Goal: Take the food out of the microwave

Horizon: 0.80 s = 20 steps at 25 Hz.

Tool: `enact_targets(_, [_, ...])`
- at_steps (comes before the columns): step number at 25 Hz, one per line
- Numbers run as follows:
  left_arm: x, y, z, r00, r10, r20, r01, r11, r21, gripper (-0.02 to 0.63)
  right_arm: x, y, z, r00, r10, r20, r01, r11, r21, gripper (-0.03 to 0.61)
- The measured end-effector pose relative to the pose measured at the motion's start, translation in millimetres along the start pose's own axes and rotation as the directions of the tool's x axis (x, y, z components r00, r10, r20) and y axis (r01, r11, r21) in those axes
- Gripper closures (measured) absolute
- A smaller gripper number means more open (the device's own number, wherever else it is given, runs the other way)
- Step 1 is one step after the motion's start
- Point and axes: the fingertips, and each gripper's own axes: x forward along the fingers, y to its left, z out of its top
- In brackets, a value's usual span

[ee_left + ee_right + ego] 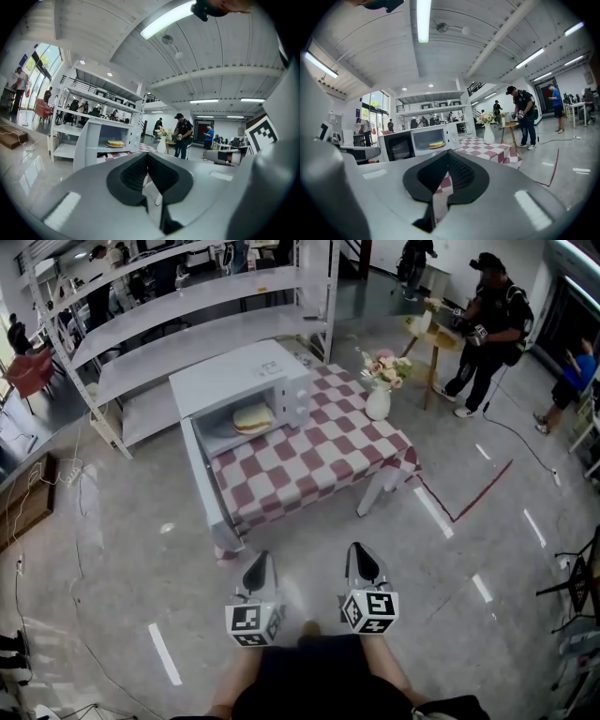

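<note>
A white microwave [246, 379] stands on the left end of a table with a red-and-white checked cloth [323, 451]. Its door [203, 486] hangs swung open toward me. Inside lies the food [253, 417], a pale round bread on a plate, also visible as the food [115, 143] in the left gripper view and the food [436, 145] in the right gripper view. My left gripper [257, 570] and right gripper [364, 562] are held side by side over the floor, well short of the table, both shut and empty. Both point at the microwave [101, 136] [423, 138].
A white vase of flowers [379, 395] stands on the table's far right corner. Grey shelving racks [169, 324] rise behind the microwave. A person [489, 324] stands by a small wooden table [429, 334] at the back right. Red tape [478, 493] marks the floor; cables [37, 512] trail at left.
</note>
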Motion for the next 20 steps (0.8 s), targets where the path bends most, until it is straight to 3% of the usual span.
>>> enact_targets(20, [30.2,-23.5,-9.1,1.000,0.007,0.007,-0.007,1.000,-0.002,0.606,14.4,-35.2,-5.3,1.000,0.016,-0.016,-0.015,1.000,0.015,0.577])
